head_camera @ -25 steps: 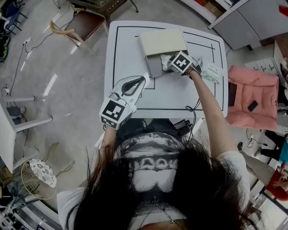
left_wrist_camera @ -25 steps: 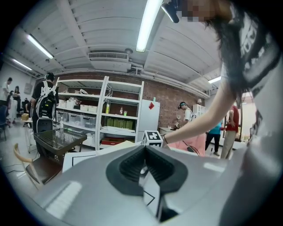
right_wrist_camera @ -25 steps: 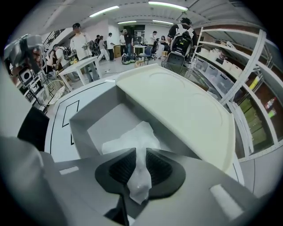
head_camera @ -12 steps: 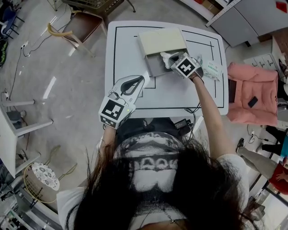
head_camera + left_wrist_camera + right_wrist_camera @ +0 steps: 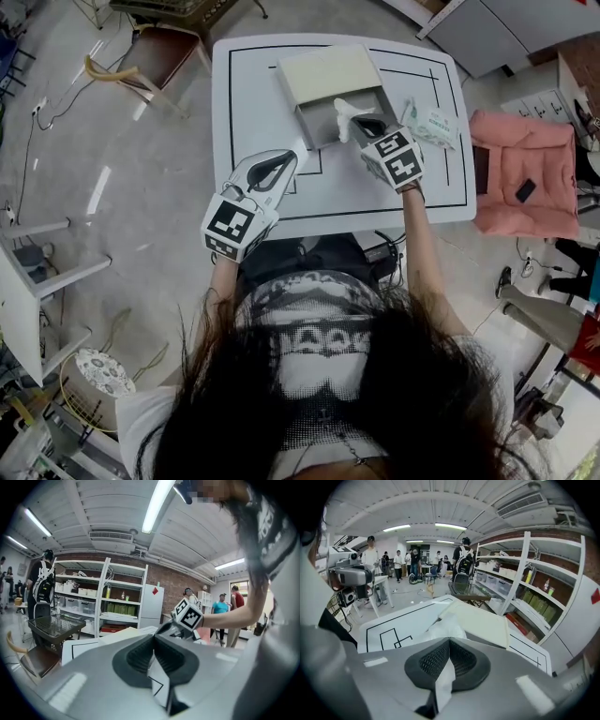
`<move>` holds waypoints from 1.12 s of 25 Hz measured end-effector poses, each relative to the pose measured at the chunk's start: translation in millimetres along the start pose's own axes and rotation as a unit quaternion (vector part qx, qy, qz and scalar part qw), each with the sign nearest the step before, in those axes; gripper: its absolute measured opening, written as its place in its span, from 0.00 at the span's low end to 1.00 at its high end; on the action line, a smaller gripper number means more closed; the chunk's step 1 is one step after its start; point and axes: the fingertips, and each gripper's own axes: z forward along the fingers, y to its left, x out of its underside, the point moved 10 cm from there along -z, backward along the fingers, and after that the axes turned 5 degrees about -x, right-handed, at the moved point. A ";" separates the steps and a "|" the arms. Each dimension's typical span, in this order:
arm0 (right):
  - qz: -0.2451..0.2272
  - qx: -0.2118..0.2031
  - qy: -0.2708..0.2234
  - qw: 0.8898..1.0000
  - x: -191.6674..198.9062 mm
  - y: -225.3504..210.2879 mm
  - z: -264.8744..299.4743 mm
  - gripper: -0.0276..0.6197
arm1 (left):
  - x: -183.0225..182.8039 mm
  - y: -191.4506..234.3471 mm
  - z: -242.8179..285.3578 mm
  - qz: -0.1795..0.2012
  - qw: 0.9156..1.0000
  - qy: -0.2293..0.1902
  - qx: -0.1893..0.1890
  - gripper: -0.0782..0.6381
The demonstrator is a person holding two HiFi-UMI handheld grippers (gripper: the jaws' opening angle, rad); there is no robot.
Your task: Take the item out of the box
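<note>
An open box with a cream lid folded back stands at the far middle of the white table. My right gripper is shut on a white, plastic-wrapped item, held over the box's near right corner. In the right gripper view the wrap bulges out past the closed right gripper, with the lid behind it. My left gripper hovers over the table's near left, shut and with nothing in it; in its own view the left gripper points across at the right gripper's marker cube.
A white and green packet lies on the table to the right of the box. A pink jacket lies on a seat right of the table. A wooden chair stands at the far left. People stand in the room beyond.
The right gripper has closed on the white item and drawn it up and back out of the box, toward me. The left gripper has barely moved.
</note>
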 end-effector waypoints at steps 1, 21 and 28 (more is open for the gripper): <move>0.005 0.009 -0.006 1.000 0.6 5.6 -5.3 0.05 | 1.0 0.6 0.9 -0.001 1.000 0.001 0.002 0.11; 0.085 0.055 -0.048 0.994 72.6 75.2 -102.4 0.05 | 8.7 -58.0 20.4 0.001 0.999 0.025 0.032 0.11; 0.083 0.040 -0.058 0.994 114.4 81.8 -144.4 0.05 | 9.4 -117.5 23.1 -0.008 1.000 0.022 0.018 0.11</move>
